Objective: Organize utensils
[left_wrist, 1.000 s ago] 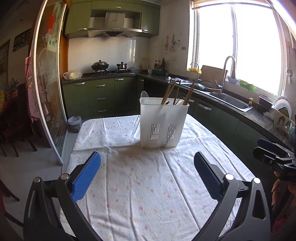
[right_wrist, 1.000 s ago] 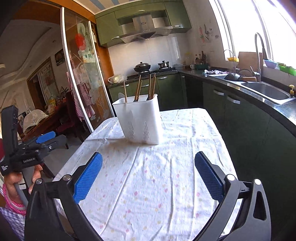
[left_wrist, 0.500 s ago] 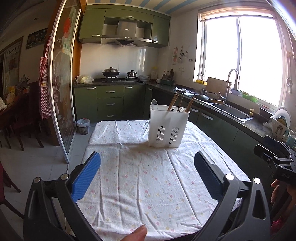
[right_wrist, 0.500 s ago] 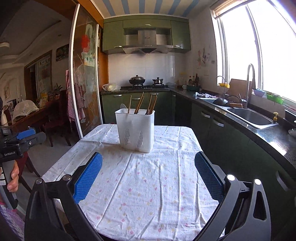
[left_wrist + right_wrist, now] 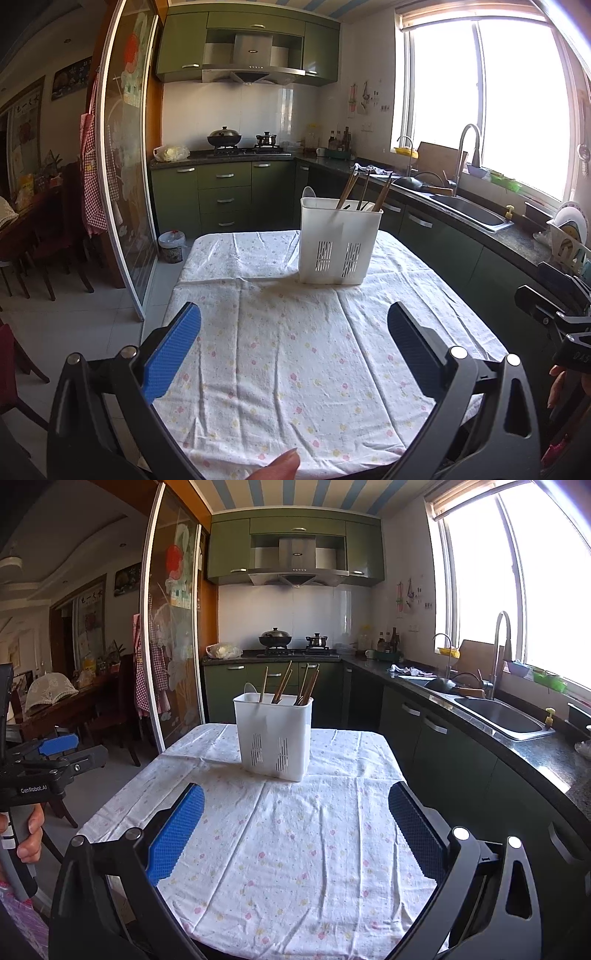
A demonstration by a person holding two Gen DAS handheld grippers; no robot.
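Note:
A white slotted utensil holder (image 5: 338,245) (image 5: 275,734) stands upright at the far end of the table (image 5: 291,350) (image 5: 295,842), which wears a flowered cloth. Brown chopsticks (image 5: 349,192) (image 5: 282,686) and a white spoon (image 5: 308,192) (image 5: 249,688) stick out of its top. My left gripper (image 5: 293,345) is open over the near end of the table, well short of the holder, with nothing between its blue pads. My right gripper (image 5: 295,827) is open too, equally far back and empty. Each gripper shows at the edge of the other's view.
A green counter with a sink (image 5: 500,716) and tap runs along the right under a bright window. A stove with pots (image 5: 225,140) is at the back. A glass sliding door (image 5: 125,184) and dining chairs (image 5: 44,254) are on the left. A fingertip (image 5: 279,465) shows at the bottom.
Both grippers have pulled back and risen from the table, so the holder looks smaller and farther. Both stayed open and empty.

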